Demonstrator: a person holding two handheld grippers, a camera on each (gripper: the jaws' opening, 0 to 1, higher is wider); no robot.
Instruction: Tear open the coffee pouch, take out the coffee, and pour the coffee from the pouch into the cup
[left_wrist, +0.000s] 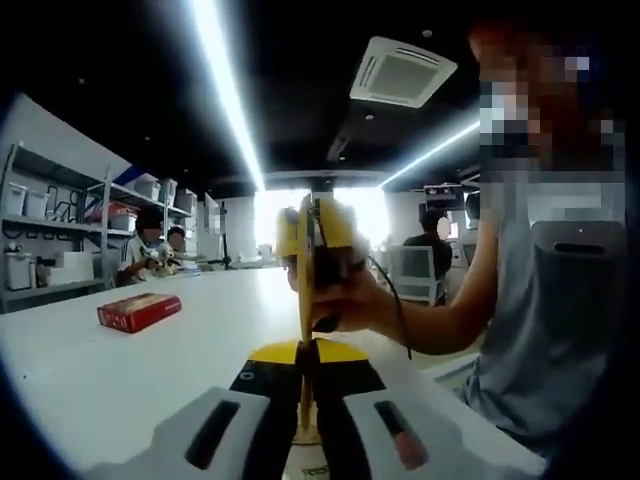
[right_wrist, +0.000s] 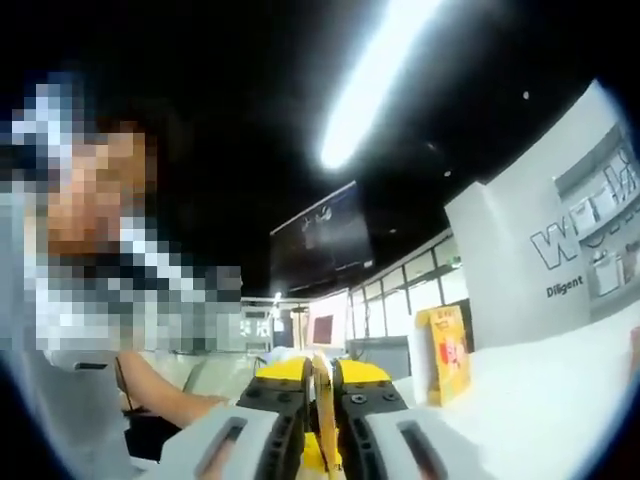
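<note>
Left tongs (left_wrist: 305, 385) are clamped on the pouch (left_wrist: 308, 300): jaws pressed together on its lower edge, seen edge-on as a thin yellow sheet rising straight up from the grip. In the right gripper view, the right tongs (right_wrist: 322, 400) are likewise closed on the same thin yellow sheet, which stands between the jaws.

In the left gripper view, the right tongs show just beyond the pouch, gripping its upper part, with the person's hand (left_wrist: 355, 300) wrapped around the handle. The pouch is thus held taut between two opposed grips, above the bench (left_wrist: 120, 370), not resting on it. Judged: this is the set-up for the tear, with each grip on one side of the intended tear line so that pulling apart shears the film. No open tear can be confirmed at this angle.

Pouch: flat, flexible, glossy yellow film, little visible thickness. Bench: smooth, white, matte.

Left of the pouch and well apart from it, a red box (left_wrist: 139, 311) lies flat on the bench: rectangular, carton-like. In the right gripper view, a yellow carton (right_wrist: 446, 352) stands upright on the bench, right of the pouch.

Far behind the pouch: shelving (left_wrist: 60, 235) with bins, and seated people.
</note>
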